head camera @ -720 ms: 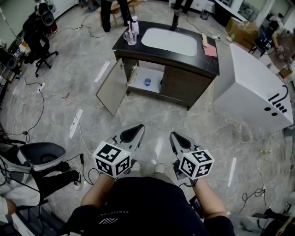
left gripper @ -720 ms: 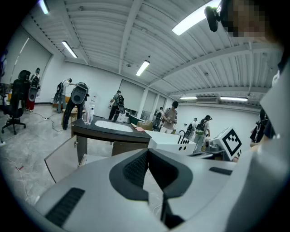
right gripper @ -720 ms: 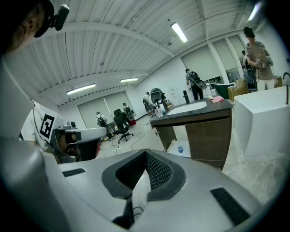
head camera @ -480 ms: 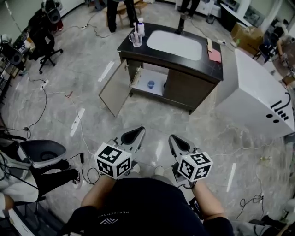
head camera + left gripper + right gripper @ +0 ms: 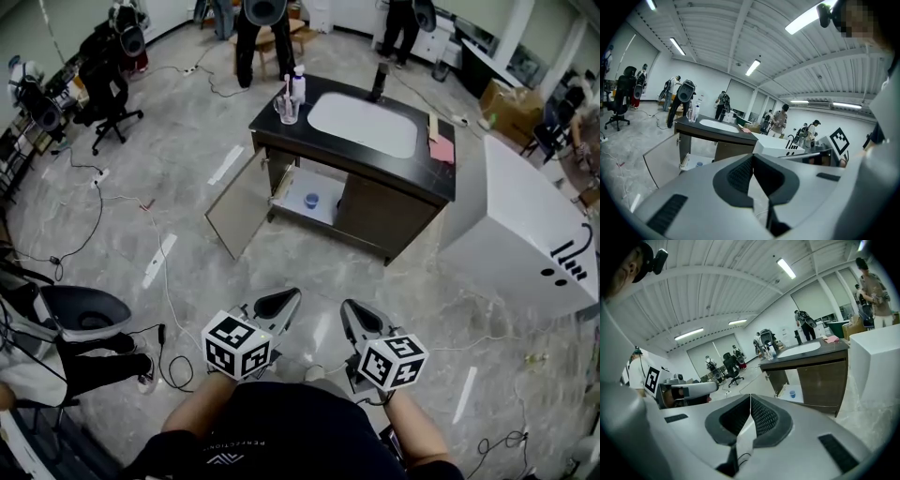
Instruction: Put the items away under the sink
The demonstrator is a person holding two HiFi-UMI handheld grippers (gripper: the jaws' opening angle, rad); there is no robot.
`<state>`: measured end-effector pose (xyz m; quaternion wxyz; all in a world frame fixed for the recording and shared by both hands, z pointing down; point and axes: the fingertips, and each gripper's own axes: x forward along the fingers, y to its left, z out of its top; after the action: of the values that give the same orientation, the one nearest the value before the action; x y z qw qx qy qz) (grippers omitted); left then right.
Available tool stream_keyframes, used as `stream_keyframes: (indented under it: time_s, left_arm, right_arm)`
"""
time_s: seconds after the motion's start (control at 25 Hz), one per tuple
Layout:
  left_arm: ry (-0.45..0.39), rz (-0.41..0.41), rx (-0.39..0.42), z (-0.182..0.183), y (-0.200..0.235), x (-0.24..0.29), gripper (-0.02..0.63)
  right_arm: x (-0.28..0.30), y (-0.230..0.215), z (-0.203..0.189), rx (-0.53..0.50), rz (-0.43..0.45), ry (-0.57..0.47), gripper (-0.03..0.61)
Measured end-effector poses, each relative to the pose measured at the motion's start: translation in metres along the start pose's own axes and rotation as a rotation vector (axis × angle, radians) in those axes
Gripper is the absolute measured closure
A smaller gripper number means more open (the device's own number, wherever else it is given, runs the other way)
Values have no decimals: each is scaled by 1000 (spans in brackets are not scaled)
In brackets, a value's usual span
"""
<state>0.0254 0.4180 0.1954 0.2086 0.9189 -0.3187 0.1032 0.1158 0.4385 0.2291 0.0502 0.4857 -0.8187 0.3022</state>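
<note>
White basin of the sink (image 5: pixel 364 122), set in a dark countertop over a brown cabinet. Just left of the sink on the counter, a clear cup (image 5: pixel 288 111) upright with thin sticks in it, and touching or just behind it a white bottle (image 5: pixel 298 84), upright too. Right of the sink, a flat pink pad (image 5: pixel 442 150) near the counter's edge. Below the sink, left cabinet door (image 5: pixel 242 202) swung wide open; inside on the pale shelf (image 5: pixel 323 187), one small blue cup (image 5: pixel 311 200), upright and alone.
</note>
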Motion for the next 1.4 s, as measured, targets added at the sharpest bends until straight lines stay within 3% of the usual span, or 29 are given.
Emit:
stream_keyframes:
  time_s: [0.2, 0.64, 0.84, 1.0, 1.4]
  left_arm:
    - [2, -7, 59, -4, -17, 19, 614]
    - [-28, 24, 0, 6, -22, 40, 614]
    - [-7, 16, 48, 7, -21, 46, 614]
    - [-5, 9, 71, 12, -7, 59, 614]
    - [12, -62, 32, 49, 58, 99, 614]
  right_arm:
    - [-6, -13, 6, -18, 26, 5, 543]
    - [-11, -33, 20, -61, 80, 8, 543]
    - [0, -37, 28, -62, 94, 10, 543]
    - [16, -41, 38, -70, 92, 9, 543]
    - [86, -58, 82, -74, 64, -1, 543]
